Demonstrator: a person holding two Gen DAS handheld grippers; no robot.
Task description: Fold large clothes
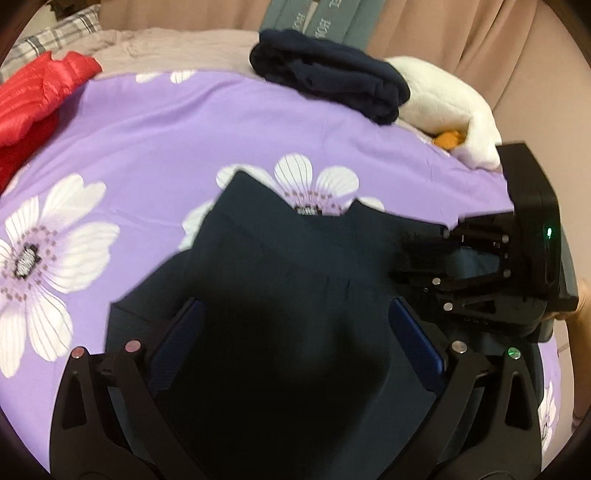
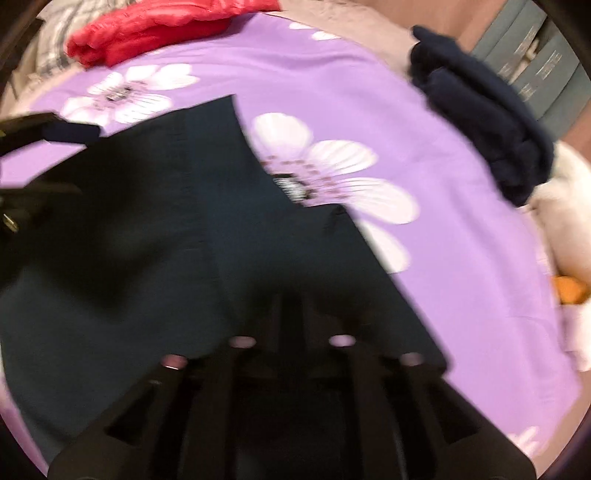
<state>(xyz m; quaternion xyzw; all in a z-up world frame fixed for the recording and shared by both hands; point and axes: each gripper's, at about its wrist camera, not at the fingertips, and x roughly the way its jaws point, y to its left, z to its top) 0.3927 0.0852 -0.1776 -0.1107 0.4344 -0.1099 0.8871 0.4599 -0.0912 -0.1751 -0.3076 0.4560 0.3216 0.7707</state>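
A dark teal garment (image 1: 295, 258) (image 2: 147, 221) lies spread on a purple flowered bedsheet (image 1: 166, 129) (image 2: 443, 240). Its far edge has a notch where a white flower shows through. My left gripper (image 1: 297, 306) hovers over the near part of the garment, its blue pads (image 1: 177, 347) wide apart, so it is open with nothing pinched. My right gripper (image 1: 402, 256) reaches in from the right at the garment's right edge. In its own blurred view the right gripper (image 2: 291, 295) points down at the cloth with a narrow gap between dark fingers. One left finger (image 2: 55, 129) shows at that view's left edge.
A red puffy jacket (image 1: 40, 96) (image 2: 155, 33) lies at the far left. A folded navy garment (image 1: 332, 85) (image 2: 487, 122) sits at the back beside a white plush bundle (image 1: 443, 103) with something orange (image 1: 448, 139). Grey-green boxes (image 1: 332, 22) and a curtain stand behind.
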